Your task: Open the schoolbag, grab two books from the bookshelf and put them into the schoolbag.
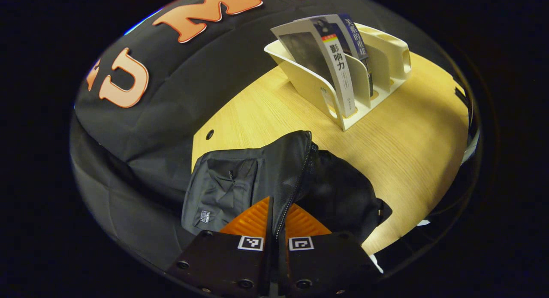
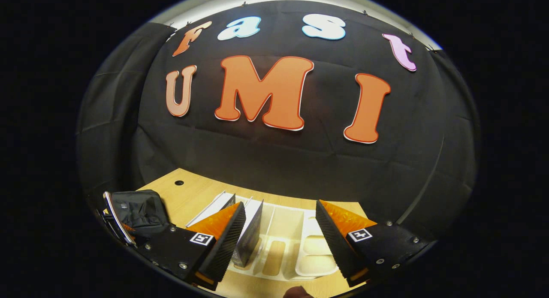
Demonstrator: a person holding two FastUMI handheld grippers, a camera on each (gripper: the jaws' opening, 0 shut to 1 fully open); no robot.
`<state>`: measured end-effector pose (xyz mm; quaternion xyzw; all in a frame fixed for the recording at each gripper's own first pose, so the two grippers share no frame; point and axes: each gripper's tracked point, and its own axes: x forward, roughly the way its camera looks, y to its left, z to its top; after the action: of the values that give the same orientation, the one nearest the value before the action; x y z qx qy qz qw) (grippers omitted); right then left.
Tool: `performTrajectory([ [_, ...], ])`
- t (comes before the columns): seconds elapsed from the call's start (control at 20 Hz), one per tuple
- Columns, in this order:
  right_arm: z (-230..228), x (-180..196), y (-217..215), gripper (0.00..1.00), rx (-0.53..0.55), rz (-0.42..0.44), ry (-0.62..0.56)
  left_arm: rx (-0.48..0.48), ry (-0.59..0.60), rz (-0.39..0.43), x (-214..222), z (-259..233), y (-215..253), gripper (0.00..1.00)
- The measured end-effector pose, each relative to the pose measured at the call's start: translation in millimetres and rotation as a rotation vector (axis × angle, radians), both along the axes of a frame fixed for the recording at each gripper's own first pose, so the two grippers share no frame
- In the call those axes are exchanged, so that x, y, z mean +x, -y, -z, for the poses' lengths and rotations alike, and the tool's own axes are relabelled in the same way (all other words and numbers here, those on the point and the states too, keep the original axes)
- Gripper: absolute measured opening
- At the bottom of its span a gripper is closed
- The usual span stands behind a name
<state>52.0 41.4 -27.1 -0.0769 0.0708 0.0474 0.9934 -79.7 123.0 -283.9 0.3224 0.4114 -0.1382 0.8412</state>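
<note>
Black schoolbag [image 1: 257, 178] on bench [image 1: 407, 152], zip parted; left gripper [image 1: 276, 223] jaws narrow, pinching its zip edge. Books [image 1: 339, 62] both in bookshelf [image 1: 386, 58] (none bagged yet). Right gripper [image 2: 281, 233] jaws wide above bookshelf, holding nothing. Opening begun; both transfers outstanding.

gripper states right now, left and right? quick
Left gripper: shut on the schoolbag, fingers pinching its zipper edge.
Right gripper: open, holding nothing, above the bookshelf.

White book [image 1: 339, 70] spine reads 影响力, blue book [image 1: 354, 34] title too blurred
</note>
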Motion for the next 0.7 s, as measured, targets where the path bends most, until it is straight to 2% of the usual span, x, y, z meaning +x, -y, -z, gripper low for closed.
performTrajectory([
  [0.2,3.5,8.7,-19.3,0.98,-0.031,0.005,-0.048,-0.081,-0.072,0.028,8.9,-20.3,-8.0,0.07],
  [0.45,12.4,19.6,-41.1,0.98,-0.042,0.026,-0.140,-0.162,-0.112,0.016,27.4,-52.6,-16.8,0.06],
  [0.7,17.6,28.2,-62.1,0.98,-0.066,0.024,-0.217,-0.174,-0.168,0.058,40.6,-61.2,-30.7,0.07],
])
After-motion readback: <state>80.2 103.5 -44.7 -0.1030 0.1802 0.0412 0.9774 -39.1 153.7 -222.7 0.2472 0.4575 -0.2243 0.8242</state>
